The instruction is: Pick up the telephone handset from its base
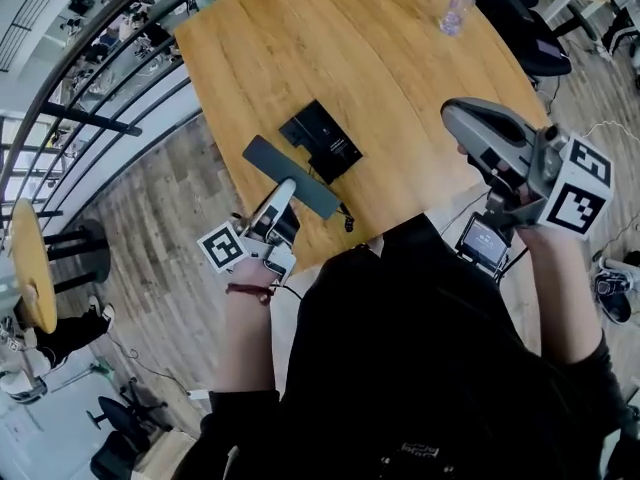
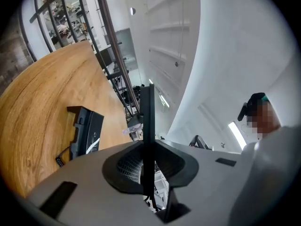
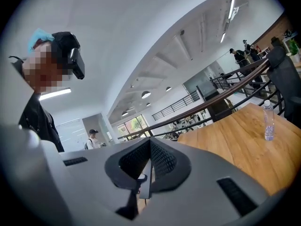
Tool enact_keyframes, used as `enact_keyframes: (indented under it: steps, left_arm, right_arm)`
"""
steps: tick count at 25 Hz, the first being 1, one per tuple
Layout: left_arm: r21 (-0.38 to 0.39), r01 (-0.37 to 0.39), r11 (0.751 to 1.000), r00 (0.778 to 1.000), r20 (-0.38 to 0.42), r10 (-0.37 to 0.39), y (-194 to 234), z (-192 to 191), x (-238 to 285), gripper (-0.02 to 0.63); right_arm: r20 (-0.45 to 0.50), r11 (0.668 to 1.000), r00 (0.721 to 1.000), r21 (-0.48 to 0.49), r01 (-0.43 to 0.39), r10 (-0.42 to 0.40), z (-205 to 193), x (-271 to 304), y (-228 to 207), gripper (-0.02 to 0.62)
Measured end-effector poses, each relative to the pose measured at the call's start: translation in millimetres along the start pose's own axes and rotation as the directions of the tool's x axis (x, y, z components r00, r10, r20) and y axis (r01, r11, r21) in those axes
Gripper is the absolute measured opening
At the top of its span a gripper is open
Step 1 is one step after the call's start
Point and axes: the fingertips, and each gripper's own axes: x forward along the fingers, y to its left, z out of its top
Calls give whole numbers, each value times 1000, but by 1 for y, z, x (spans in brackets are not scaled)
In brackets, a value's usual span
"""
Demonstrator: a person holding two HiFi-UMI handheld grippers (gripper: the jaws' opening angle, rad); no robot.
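Observation:
The telephone handset [image 1: 290,176], a long flat dark slab, hangs in the air over the near edge of the wooden table [image 1: 400,78], with my left gripper [image 1: 284,196] shut on its middle. In the left gripper view the handset [image 2: 146,121] stands edge-on between the jaws of that gripper [image 2: 146,161]. The black base [image 1: 320,140] sits on the table just beyond it, with nothing in its cradle, and appears again as the base [image 2: 85,131] at the left of that view. My right gripper [image 1: 457,118] is raised at the right, shut on nothing [image 3: 149,166].
A clear plastic bottle [image 1: 458,8] stands at the table's far right; the bottle [image 3: 268,121] also shows in the right gripper view. A thin cord [image 1: 346,218] trails from the base to the near edge. A railing [image 1: 110,78] runs along the table's left side.

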Motion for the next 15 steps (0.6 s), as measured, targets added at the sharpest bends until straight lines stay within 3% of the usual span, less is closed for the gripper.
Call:
enact_keyframes:
  steps: [4, 7, 11, 15]
  left_arm:
    - [59, 36, 998, 999, 12, -37, -43, 2, -12, 78]
    - [57, 94, 994, 990, 103, -100, -73, 15, -5, 78]
    - [-34, 150, 988, 949, 284, -134, -93, 29, -16, 78]
    - [-19, 168, 986, 925, 349, -151, -122, 32, -39, 78]
  right_arm:
    - [-47, 999, 998, 17, -30, 30, -15, 7, 13, 15]
    - [-64, 998, 996, 19, -65, 66, -13, 21, 11, 15]
    - [-91, 992, 988, 6, -128, 128, -20, 50, 14, 15]
    - [-91, 984, 980, 3, -179, 179, -16, 73, 34, 15]
